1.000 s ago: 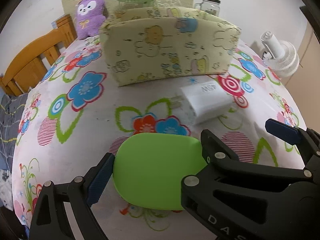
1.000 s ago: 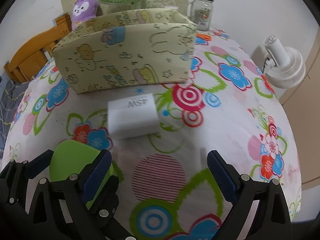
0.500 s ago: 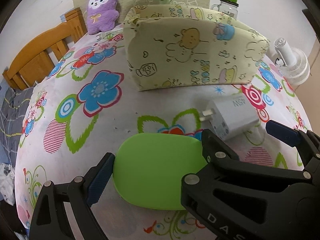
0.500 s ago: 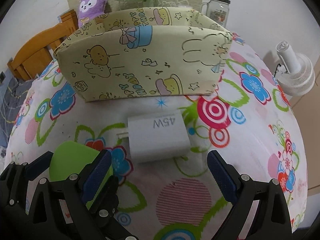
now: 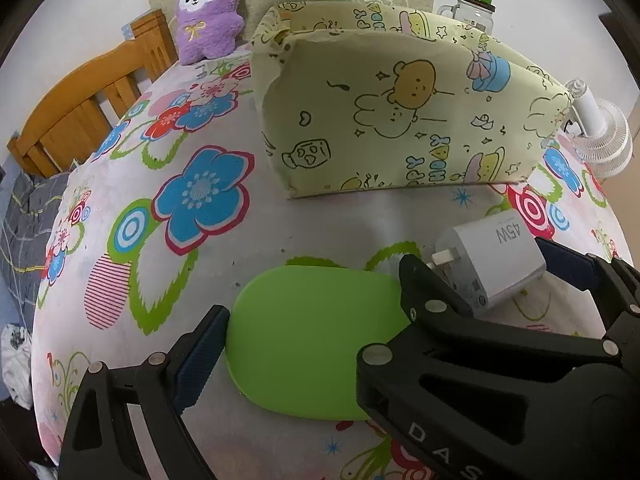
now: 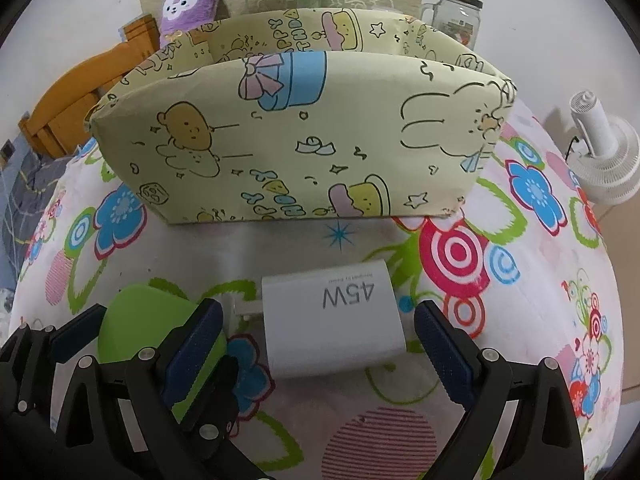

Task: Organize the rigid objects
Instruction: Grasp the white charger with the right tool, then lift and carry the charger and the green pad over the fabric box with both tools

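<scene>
Sideways, white charger (image 6: 332, 316) lies flat, prongs pointing left toward green case (image 6: 136, 324).

Your readable marks: "45W", upside down, on the white charger (image 6: 332, 318), with fine print above it too small to read; "DAS" on your left gripper (image 5: 308, 332) body; partial "HAPPY BIRTHDAY" lettering on the patterned box (image 6: 296, 140).

The right gripper (image 6: 316, 344) stands open around a white charger (image 6: 332, 316) on the floral tablecloth (image 6: 540, 280), near a yellow cartoon-print box (image 6: 300, 136); a green case (image 6: 136, 316) lies left.
</scene>
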{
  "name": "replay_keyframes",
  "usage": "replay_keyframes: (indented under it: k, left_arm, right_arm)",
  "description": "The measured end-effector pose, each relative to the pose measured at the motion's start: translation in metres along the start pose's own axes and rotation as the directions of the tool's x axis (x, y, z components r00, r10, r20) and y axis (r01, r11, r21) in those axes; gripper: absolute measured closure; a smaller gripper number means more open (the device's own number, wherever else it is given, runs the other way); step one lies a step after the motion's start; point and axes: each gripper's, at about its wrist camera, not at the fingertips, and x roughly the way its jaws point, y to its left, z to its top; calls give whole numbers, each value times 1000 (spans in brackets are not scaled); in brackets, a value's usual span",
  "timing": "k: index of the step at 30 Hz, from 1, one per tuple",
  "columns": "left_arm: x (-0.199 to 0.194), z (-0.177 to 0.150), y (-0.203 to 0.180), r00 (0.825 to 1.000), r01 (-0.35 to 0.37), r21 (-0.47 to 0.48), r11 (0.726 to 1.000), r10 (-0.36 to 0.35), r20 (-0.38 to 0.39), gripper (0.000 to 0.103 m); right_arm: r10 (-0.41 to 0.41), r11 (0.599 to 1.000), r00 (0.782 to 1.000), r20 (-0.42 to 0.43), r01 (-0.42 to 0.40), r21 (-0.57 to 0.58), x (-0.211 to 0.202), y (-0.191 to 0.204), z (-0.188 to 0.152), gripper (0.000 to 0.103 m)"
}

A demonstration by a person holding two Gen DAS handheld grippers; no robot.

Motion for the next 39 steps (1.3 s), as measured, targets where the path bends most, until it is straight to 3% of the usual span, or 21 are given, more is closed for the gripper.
replay_keyframes:
  k: [3, 4, 7, 23, 39]
  left_arm:
    - [2, 4, 1, 1000, 3, -4, 1000, -3, -2, 8]
    - [2, 4, 0, 1000, 1, -1, 1000, -1, -2, 8]
    - [3, 5, -1, 1000, 6, -2, 1000, -6, -1, 8]
    - [-10, 0, -16, 1000, 24, 24, 999, -24, 14, 8]
    - [-47, -8, -26, 998, 36, 36, 999, -38, 53, 8]
  right_arm:
    - [3, 1000, 1000, -2, -3, -6, 1, 1, 4, 11]
    - [-1, 1000, 1000, -2, 1, -6, 2, 1, 5, 22]
    - [-3, 1000, 1000, -21, 3, -4, 4, -1, 7, 27]
    - [-8, 998, 999, -38, 10, 64, -11, -21, -5, 28]
    - [-22, 996, 1000, 5, 21, 92, -46, -31, -10, 29]
